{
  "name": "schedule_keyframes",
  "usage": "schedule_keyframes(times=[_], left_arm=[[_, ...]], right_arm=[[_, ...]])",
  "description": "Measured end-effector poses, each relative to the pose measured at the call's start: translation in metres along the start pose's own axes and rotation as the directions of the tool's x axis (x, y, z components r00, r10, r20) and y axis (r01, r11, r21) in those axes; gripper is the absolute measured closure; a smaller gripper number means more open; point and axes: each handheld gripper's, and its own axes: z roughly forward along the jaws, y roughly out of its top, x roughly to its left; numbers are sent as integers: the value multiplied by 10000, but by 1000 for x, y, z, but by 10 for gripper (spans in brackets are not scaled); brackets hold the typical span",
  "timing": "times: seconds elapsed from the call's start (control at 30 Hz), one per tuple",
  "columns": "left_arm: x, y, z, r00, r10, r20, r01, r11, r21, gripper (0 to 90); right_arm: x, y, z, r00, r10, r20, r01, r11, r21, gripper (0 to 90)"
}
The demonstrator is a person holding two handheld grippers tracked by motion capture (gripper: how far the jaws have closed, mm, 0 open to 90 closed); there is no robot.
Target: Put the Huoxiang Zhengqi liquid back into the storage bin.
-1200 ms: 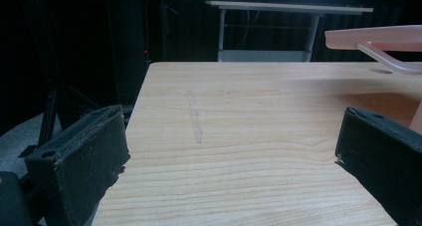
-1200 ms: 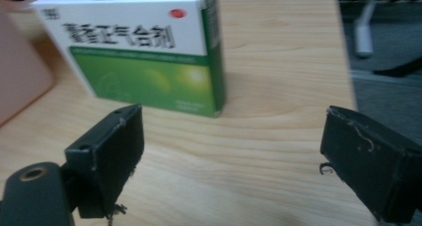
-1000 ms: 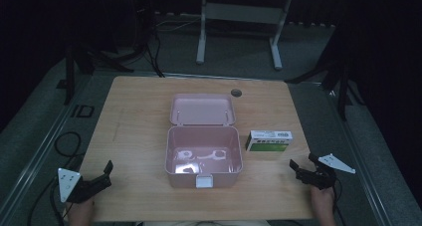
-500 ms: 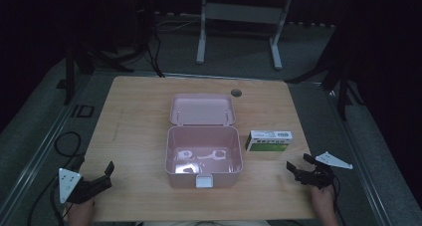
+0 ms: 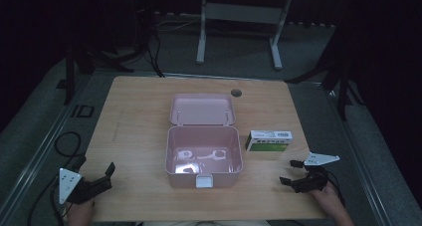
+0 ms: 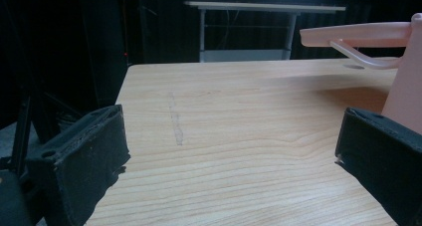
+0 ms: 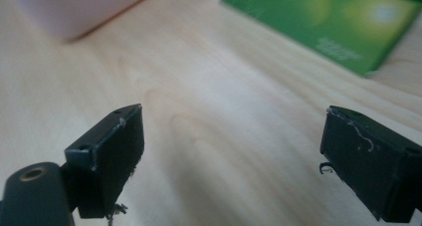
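Note:
A pink box (image 5: 203, 156) stands open in the middle of the wooden table (image 5: 139, 121), its lid (image 5: 201, 109) laid back behind it. Pale items lie inside, too dim to name. A green and white carton (image 5: 269, 140) lies just right of the box. My left gripper (image 5: 95, 167) is open at the table's front left corner, nothing between its jaws; its view shows the box wall (image 6: 405, 91) and lid edge (image 6: 356, 34) at right. My right gripper (image 5: 290, 172) is open near the front right, a short way in front of the carton (image 7: 323, 22), holding nothing.
A small round dark hole (image 5: 236, 92) sits in the table top behind the lid. A metal frame stand (image 5: 239, 27) is on the floor beyond the table. Cables (image 5: 64, 141) trail on the floor at left.
The right gripper has slid a little forward and left over the table, toward the carton. The left gripper has barely moved.

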Motion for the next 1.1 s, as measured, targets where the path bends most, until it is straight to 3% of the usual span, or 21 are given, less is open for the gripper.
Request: schedule_keyframes(times=[0.1, 0.23, 0.4, 0.6, 0.77, 0.97, 1.0, 1.07, 1.1], left_arm=[[0, 0, 0, 10000, 1, 46, -1, 10000, -7, 2], [0, 0, 0, 10000, 2, 59, -2, 10000, -14, 2], [0, 0, 0, 9998, -9, 180, 9, 10000, 21, 2], [1, 0, 0, 9997, -88, 217, 89, 10000, -12, 2], [1, 0, 0, 9997, -65, 215, 66, 10000, -29, 2], [1, 0, -1, 9998, -54, 212, 55, 10000, -36, 2], [1, 0, -1, 9997, -54, 221, 55, 10000, -34, 2], [1, 0, -1, 9998, -50, 215, 51, 10000, -40, 2], [1, 0, -1, 9998, -50, 215, 51, 10000, -40, 2]], right_arm=[[3, 6, 0, 9985, -506, -215, 521, 9956, 784, 100], [7, 15, -2, 9931, -1080, -467, 1146, 9777, 1760, 100], [10, 26, -5, 9889, -1279, -761, 1440, 9514, 2722, 100], [15, 36, -4, 9861, -1450, -810, 1651, 9112, 3775, 100], [21, 44, 0, 9759, -2089, -635, 2137, 8543, 4739, 100], [22, 58, 1, 9682, -2425, -619, 2361, 8026, 5478, 100], [22, 60, 2, 9694, -2342, -735, 2339, 7900, 5668, 100], [25, 65, 2, 9673, -2312, -1043, 2458, 7537, 6096, 100], [25, 65, 2, 9673, -2312, -1043, 2458, 7537, 6096, 100]])
